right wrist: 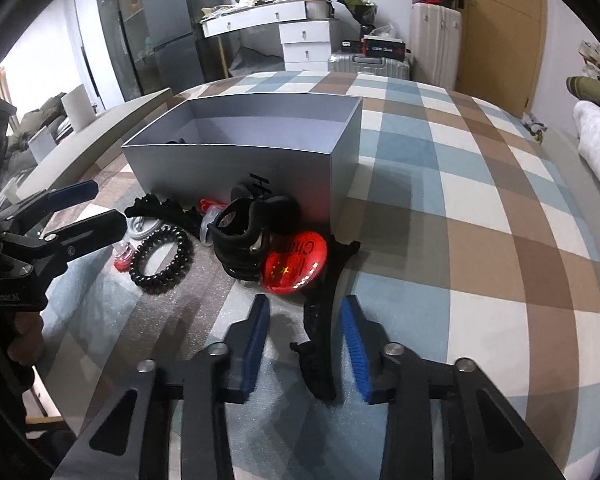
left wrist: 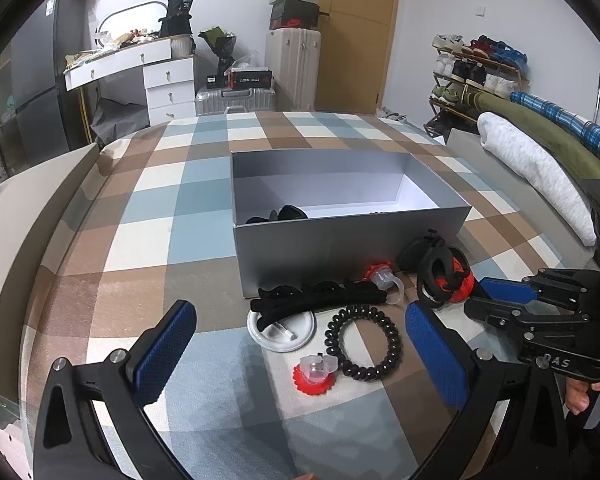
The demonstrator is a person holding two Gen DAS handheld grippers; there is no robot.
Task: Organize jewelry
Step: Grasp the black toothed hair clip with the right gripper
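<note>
Both tongs share one build: matte black angular arms with triangular cut-outs, round silver screw heads at the joints, and blue ribbed pads on the fingers. The left tongs point(left wrist: 300, 344) and right tongs point(right wrist: 306, 340) carry faint pale lettering on their bodies. Bare fingers point(left wrist: 580, 394) show skin.

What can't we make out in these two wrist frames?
- Grey box contents: near wall hides all but dark tops in the left wrist view.
- Red badge: black claw clip covers part of its lettering, right wrist view.
- Black hair clip between the open right gripper fingers: contact unclear.

box point(left wrist: 352, 248) contents mostly hidden, badge point(right wrist: 296, 264) lettering part-covered
</note>
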